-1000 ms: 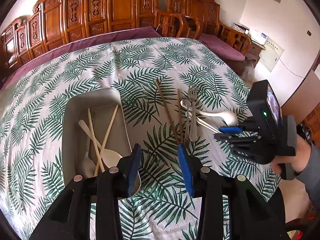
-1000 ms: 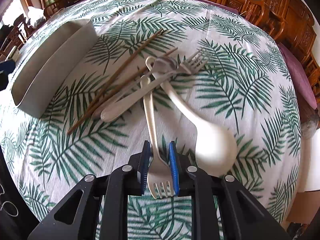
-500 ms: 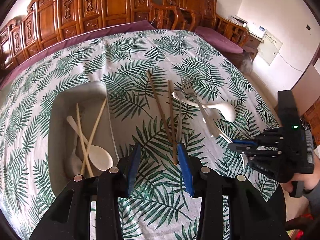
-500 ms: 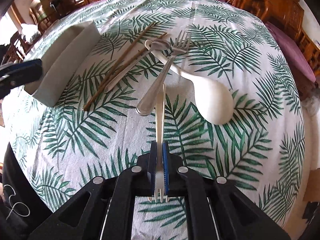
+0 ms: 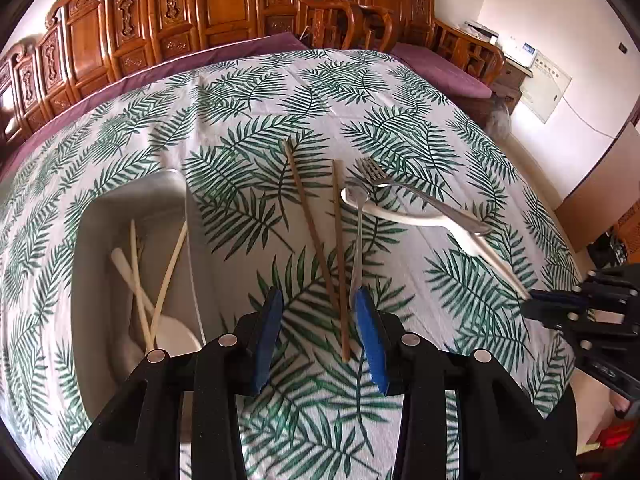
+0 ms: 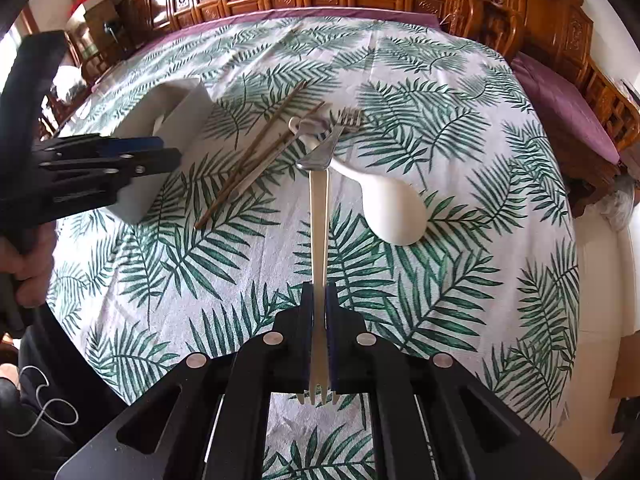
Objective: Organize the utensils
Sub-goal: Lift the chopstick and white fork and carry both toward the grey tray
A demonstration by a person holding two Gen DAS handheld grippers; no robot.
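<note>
My right gripper (image 6: 319, 320) is shut on a white plastic fork (image 6: 319, 232), held near its tines, handle pointing away above the cloth; it also shows in the left wrist view (image 5: 496, 258). My left gripper (image 5: 318, 320) is open and empty, low over the near ends of two brown chopsticks (image 5: 340, 256) and a metal spoon (image 5: 357, 236). A metal fork (image 5: 416, 196) and a white ladle spoon (image 6: 390, 204) lie beside them. A grey tray (image 5: 100, 216) at left holds pale chopsticks and a white spoon.
The round table has a palm-leaf cloth (image 5: 248, 120). Carved wooden chairs (image 5: 240, 8) ring the far side. The table edge drops off at the right near a wall and cabinet (image 5: 536, 76).
My right gripper closed on the white fork and lifted it up and back from the pile. My left gripper moved right from the tray to over the brown chopsticks.
</note>
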